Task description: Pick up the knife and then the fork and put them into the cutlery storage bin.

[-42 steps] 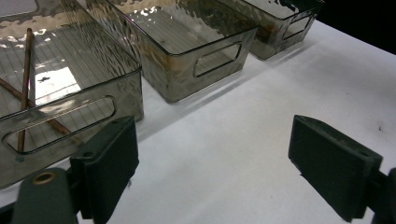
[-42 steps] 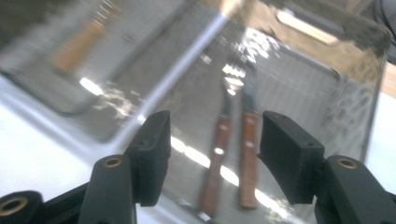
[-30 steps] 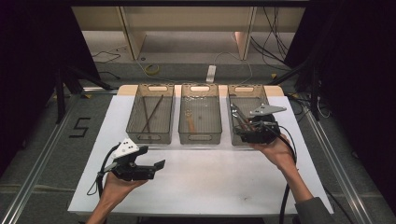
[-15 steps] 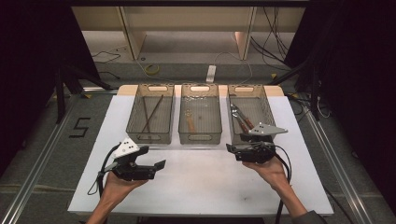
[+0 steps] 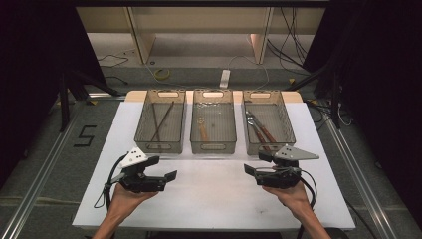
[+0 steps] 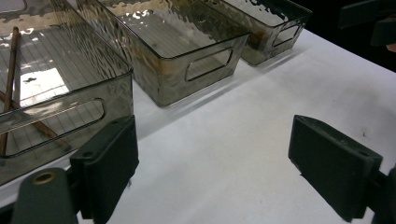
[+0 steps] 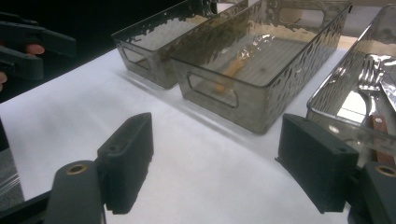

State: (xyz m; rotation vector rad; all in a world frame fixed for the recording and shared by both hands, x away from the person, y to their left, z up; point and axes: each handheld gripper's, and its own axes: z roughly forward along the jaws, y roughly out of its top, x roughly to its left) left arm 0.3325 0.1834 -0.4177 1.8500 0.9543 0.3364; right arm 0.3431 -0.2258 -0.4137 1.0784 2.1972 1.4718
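White tabletop (image 5: 214, 199) scene | right gripper (image 5: 259, 172) jaws just spread wide, nothing between, probably done dropping off | wood-handled metal cutlery (image 7: 376, 100) sat in smoky clear plastic bin (image 7: 327, 100) just beyond its jaws | left gripper (image 5: 166, 177) released, idle

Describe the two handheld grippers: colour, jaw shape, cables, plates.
Both the left gripper and right gripper are black, with two blocky rectangular jaw pads and brass-coloured pivot rivets. Each carries a grey three-cornered top plate and trails a black cable.
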